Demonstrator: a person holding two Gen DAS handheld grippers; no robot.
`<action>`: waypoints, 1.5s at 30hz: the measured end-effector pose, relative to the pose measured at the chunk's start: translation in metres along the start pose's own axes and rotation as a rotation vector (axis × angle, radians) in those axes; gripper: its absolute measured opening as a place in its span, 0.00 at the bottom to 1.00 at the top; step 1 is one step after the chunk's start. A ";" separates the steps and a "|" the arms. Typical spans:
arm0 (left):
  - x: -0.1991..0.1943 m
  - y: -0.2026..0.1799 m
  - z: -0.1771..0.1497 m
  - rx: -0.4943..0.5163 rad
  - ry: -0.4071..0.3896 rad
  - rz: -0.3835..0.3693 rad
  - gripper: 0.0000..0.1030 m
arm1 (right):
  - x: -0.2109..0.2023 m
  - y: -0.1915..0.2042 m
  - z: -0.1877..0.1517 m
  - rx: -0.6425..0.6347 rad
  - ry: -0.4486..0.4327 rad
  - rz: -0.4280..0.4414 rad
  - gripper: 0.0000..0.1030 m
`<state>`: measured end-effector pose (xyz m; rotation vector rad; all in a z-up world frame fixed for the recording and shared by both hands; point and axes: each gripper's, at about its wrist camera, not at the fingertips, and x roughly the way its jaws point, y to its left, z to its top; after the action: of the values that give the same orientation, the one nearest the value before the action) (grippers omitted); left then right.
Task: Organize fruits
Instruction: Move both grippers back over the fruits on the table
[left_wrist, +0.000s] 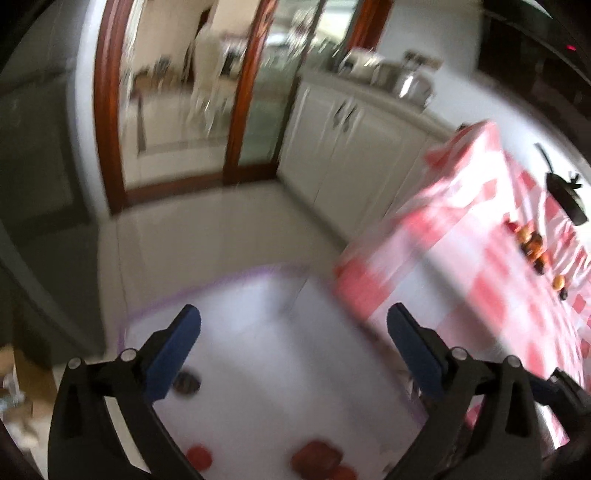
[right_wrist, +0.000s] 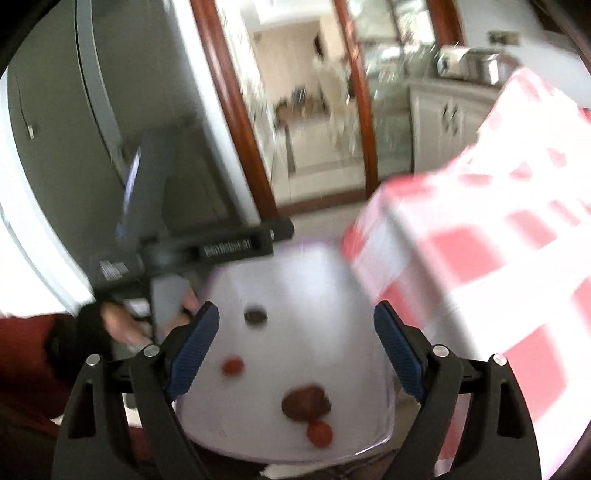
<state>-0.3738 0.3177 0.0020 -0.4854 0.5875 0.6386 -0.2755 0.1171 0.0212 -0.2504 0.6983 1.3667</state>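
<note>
Both views are motion-blurred. A clear plastic bin (right_wrist: 332, 291) with a white bottom sits low beside the table and shows in the left wrist view too (left_wrist: 258, 295). It holds a dark fruit (right_wrist: 256, 315), a red fruit (right_wrist: 232, 366), a brown fruit (right_wrist: 306, 402) and another red fruit (right_wrist: 319, 434). More small orange and dark fruits (left_wrist: 533, 245) lie in a row on the red-checked tablecloth (left_wrist: 461, 258). My left gripper (left_wrist: 293, 328) is open and empty above the bin. My right gripper (right_wrist: 295, 325) is open and empty above the bin.
The checked table (right_wrist: 480, 258) stands at the right of the bin. A black pan (left_wrist: 563, 192) sits on it beyond the fruits. White cabinets (left_wrist: 351, 147) and a wood-framed glass door (left_wrist: 192, 92) lie behind. The left gripper's body and hand (right_wrist: 166, 280) are left of the bin.
</note>
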 end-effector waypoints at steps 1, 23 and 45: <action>-0.002 -0.010 0.009 0.021 -0.023 -0.013 0.98 | -0.016 -0.007 0.007 0.020 -0.057 -0.010 0.84; 0.111 -0.363 0.020 0.425 0.150 -0.384 0.98 | -0.220 -0.321 -0.053 0.702 -0.232 -0.783 0.85; 0.175 -0.502 0.011 0.531 0.322 -0.483 0.98 | -0.271 -0.519 -0.051 0.776 -0.053 -1.026 0.79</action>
<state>0.0805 0.0426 0.0173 -0.2115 0.8743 -0.0687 0.1904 -0.2411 0.0232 0.0660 0.8306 0.0849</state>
